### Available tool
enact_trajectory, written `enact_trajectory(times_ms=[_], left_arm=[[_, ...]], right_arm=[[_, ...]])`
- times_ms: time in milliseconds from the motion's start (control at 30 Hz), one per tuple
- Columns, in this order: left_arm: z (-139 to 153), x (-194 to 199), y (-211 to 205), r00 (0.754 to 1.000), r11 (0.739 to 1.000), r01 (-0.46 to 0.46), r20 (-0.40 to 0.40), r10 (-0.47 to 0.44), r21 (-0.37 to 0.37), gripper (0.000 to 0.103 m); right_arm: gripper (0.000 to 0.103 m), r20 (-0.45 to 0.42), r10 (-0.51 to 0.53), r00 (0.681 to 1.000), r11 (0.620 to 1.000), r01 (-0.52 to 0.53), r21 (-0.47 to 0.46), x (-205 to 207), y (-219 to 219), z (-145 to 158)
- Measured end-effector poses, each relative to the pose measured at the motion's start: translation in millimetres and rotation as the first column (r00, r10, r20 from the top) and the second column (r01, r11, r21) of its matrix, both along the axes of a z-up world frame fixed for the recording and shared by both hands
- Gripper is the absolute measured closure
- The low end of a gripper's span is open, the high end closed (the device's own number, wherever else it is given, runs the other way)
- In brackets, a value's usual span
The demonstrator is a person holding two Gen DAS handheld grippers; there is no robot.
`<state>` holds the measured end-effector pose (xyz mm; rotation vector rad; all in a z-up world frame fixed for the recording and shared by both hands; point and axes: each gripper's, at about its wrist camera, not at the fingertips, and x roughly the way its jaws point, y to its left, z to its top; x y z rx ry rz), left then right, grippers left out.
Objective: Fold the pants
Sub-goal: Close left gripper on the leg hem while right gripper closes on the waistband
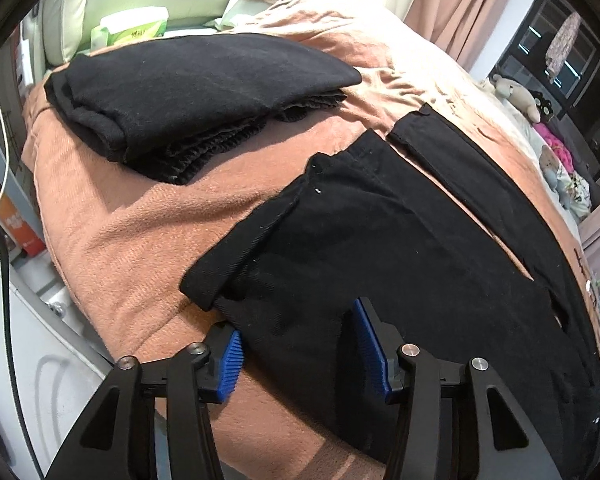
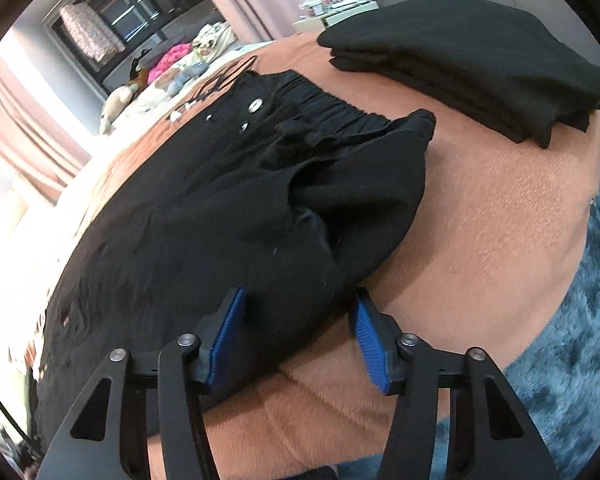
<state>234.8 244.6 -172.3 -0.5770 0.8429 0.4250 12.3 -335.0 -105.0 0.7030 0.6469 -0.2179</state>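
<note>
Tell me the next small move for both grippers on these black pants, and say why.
Probably close both grippers on the cloth. The left gripper straddles the near edge of the black pants by the leg hem, and the right gripper straddles the near edge at the waist end. Each pair of blue pads still shows a gap around the fabric, so neither seems to pinch yet.

Salmon-pink fleece blanket [image 1: 112,240] covers the bed. Folded stack of black garments [image 1: 188,96] rests on it. Stuffed toys [image 1: 516,96] line the far edge. Blue-grey shaggy rug [image 2: 572,360] lies beside the bed.
</note>
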Motion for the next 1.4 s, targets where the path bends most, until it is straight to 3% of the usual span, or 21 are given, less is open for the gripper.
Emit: enact_trajectory(times_ms=[100,167,233,333,400,533,667,800,900,967,1033,1133,1233,1300,1367,1400], left_arm=[[0.5,3.8,-10.4,1.000,0.999,0.021,-0.013,-0.020,0.033,0.027],[1.5,9.2,-21.6,0.998,0.996,0.038,-0.044,-0.035,0.080,0.007],[2.0,13.1,-32.9,0.996,0.990,0.062,-0.065,-0.054,0.125,0.000],[-2.6,18.0,-40.4,0.990,0.985,0.097,-0.116,-0.081,0.144,0.000],[-5.8,19.2,-45.3,0.983,0.975,0.135,-0.148,-0.110,0.176,0.000],[-6.7,5.5,-38.9,0.985,0.979,0.166,-0.067,-0.159,0.120,0.000],[-7.0,1.7,-38.6,0.976,0.972,0.209,-0.089,-0.200,0.107,0.000],[-5.9,-0.1,-40.7,0.972,0.967,0.222,-0.101,-0.211,0.120,0.001],[-2.9,-4.8,-37.9,0.981,0.975,0.186,-0.074,-0.178,0.118,0.013],[-0.7,-9.5,-26.4,0.991,0.987,0.133,-0.043,-0.129,0.095,0.037],[0.2,-11.3,-11.4,0.996,0.995,0.092,-0.008,-0.091,0.046,0.049],[-2.7,-12.0,9.7,0.998,0.998,0.054,0.035,-0.053,-0.019,0.055],[-3.4,-9.9,18.6,0.997,0.999,0.033,0.069,-0.031,-0.041,0.055],[-4.0,-8.8,22.0,0.997,0.998,0.016,0.080,-0.012,-0.055,0.061],[-1.7,-11.5,25.4,0.997,0.999,-0.012,0.075,0.015,-0.052,0.082],[-0.3,-13.4,27.2,0.996,0.998,-0.018,0.081,0.022,-0.060,0.086]], right_arm=[[0.052,-0.020,-0.016,1.000,1.000,0.015,-0.010,1.8,2.2,0.7],[0.052,-0.037,-0.028,0.999,0.999,0.027,-0.039,3.1,9.8,4.0],[0.043,-0.057,-0.043,0.997,0.997,0.039,-0.069,7.3,20.1,6.9],[0.030,-0.049,-0.049,0.998,0.996,0.046,-0.073,6.8,30.4,9.8],[0.027,-0.036,-0.040,0.999,0.995,0.036,-0.089,7.4,35.4,10.0],[0.027,-0.027,-0.008,1.000,0.991,0.004,-0.131,12.5,39.6,4.5],[0.027,0.029,-0.023,0.999,0.995,0.026,-0.100,5.3,38.1,-1.3],[0.027,0.000,-0.003,1.000,0.988,0.003,-0.154,8.2,44.7,-1.7],[0.027,-0.006,0.005,1.000,0.989,-0.006,-0.145,8.8,41.8,-2.0],[0.028,0.002,0.008,1.000,0.991,-0.008,-0.133,9.4,38.4,-1.0],[0.042,0.008,0.013,1.000,0.992,-0.012,-0.127,11.6,35.6,0.7],[0.059,0.024,0.013,1.000,0.994,-0.011,-0.106,13.8,27.0,-0.4],[0.059,0.041,0.020,0.999,0.999,-0.018,-0.044,17.0,16.8,-6.6],[0.059,0.047,0.024,0.999,0.999,-0.022,-0.035,19.1,13.5,-7.3],[0.065,0.051,0.025,0.998,0.999,-0.024,-0.027,21.2,10.1,-6.5],[0.074,0.054,0.023,0.998,1.000,-0.022,-0.020,21.3,7.6,-5.8]])
